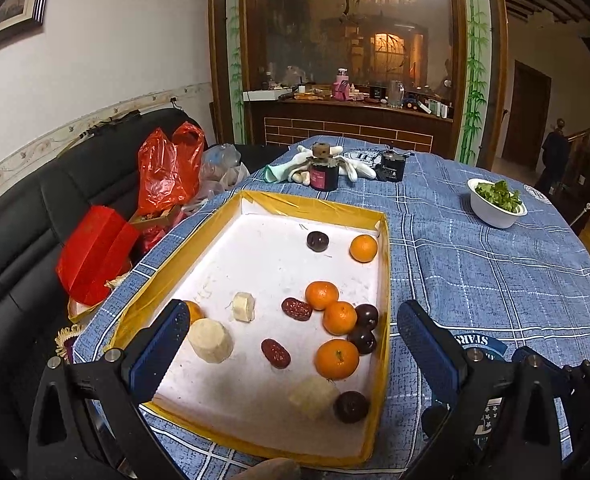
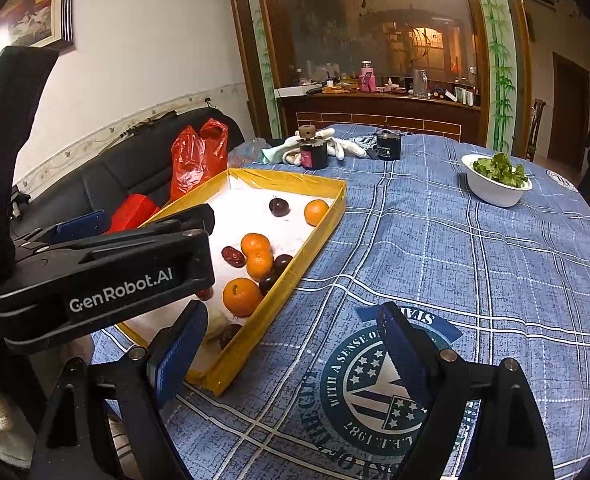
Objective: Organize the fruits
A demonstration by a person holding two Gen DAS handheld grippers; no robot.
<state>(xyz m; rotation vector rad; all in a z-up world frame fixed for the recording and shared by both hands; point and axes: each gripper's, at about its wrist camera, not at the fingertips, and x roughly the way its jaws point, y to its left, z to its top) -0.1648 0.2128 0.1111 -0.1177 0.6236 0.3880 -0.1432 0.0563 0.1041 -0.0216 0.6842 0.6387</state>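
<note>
A shallow yellow-rimmed tray [image 1: 315, 205] with a white floor holds mixed fruit: several oranges [image 1: 337, 359], dark plums [image 1: 318, 241], two red dates [image 1: 275, 353] and pale cut chunks [image 1: 210, 340]. My left gripper [image 1: 291, 350] is open and empty, hovering over the tray's near end. The tray also shows in the right wrist view [image 2: 255, 334], with oranges [image 2: 241, 297] along its right wall. My right gripper [image 2: 291, 354] is open and empty over the blue cloth, right of the tray. The left gripper's body [image 2: 107, 276] hides the tray's left part.
The table has a blue plaid cloth [image 2: 435, 240]. A white bowl of greens [image 2: 495, 180] stands at the far right. Two dark jars [image 2: 313, 152] and white gloves [image 2: 335, 144] lie at the far edge. A black sofa with red bags [image 1: 167, 172] is left of the table.
</note>
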